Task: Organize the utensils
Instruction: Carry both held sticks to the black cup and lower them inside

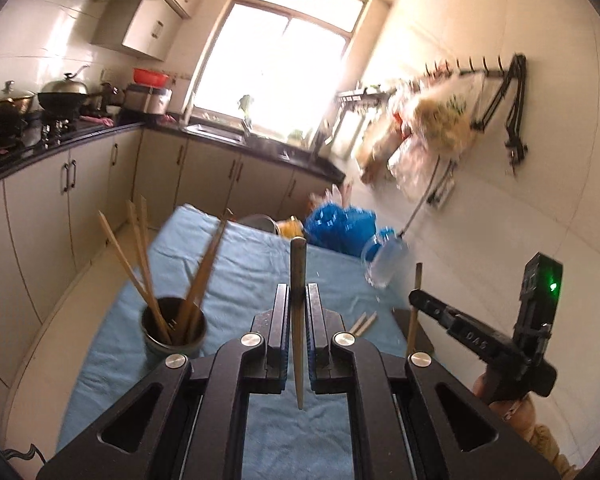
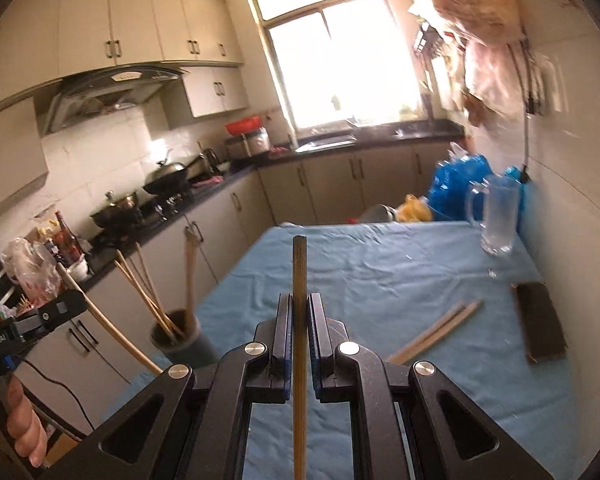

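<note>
In the left wrist view, a chopstick [image 1: 298, 312] is clamped upright between the fingers of the left gripper [image 1: 298, 300], its tip projecting above them and its tapered end hanging below. The dark cup [image 1: 175, 330] of chopsticks is seen on the blue-clothed counter [image 1: 240, 264], left of the fingers.

In the right wrist view, a second chopstick [image 2: 299, 320] is clamped between the nearly closed fingers of the right gripper [image 2: 299, 312]. Only here are a loose pair of chopsticks [image 2: 436, 332], a dark block [image 2: 540, 326] and a glass mug [image 2: 498, 216] shown clearly on the counter.
</note>
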A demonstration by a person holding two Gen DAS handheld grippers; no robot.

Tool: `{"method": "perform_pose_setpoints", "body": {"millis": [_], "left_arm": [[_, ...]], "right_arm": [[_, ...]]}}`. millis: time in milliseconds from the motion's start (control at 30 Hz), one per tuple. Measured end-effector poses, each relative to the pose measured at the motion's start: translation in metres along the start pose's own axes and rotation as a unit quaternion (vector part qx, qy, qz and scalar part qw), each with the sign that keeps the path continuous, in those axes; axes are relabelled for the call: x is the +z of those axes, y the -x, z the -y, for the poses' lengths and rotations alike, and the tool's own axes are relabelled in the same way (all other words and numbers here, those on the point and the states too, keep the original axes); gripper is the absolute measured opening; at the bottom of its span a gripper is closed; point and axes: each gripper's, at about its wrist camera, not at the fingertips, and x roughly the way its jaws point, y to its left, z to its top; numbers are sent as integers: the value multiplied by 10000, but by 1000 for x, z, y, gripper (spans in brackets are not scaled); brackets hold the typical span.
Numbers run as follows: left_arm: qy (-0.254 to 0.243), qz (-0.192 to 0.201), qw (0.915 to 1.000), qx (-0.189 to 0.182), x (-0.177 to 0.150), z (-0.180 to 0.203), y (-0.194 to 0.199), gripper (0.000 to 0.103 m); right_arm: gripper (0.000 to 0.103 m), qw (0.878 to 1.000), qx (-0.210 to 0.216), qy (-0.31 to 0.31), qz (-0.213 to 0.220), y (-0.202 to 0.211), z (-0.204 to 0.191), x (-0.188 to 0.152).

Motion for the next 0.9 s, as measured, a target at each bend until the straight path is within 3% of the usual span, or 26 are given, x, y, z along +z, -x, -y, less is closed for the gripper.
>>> {"method": "perform_pose_setpoints", "body": {"millis": [300, 500, 667, 900], "left_arm": [[-87, 545, 9976, 416, 47, -33, 41, 6], [-271, 661, 9949, 707, 77, -49, 39, 7], [-220, 373, 9956, 826, 89, -74, 7, 6], [-95, -188, 9950, 975, 81, -102, -49, 7]], "right_arm": [[8, 9971, 662, -87, 365, -40, -57, 39], [8, 9915, 1084, -161, 698, -75, -107, 65], [8, 9895, 905, 94, 1123, -106, -144, 71], [8, 9899, 726, 120, 1211, -144, -160, 64]]}}
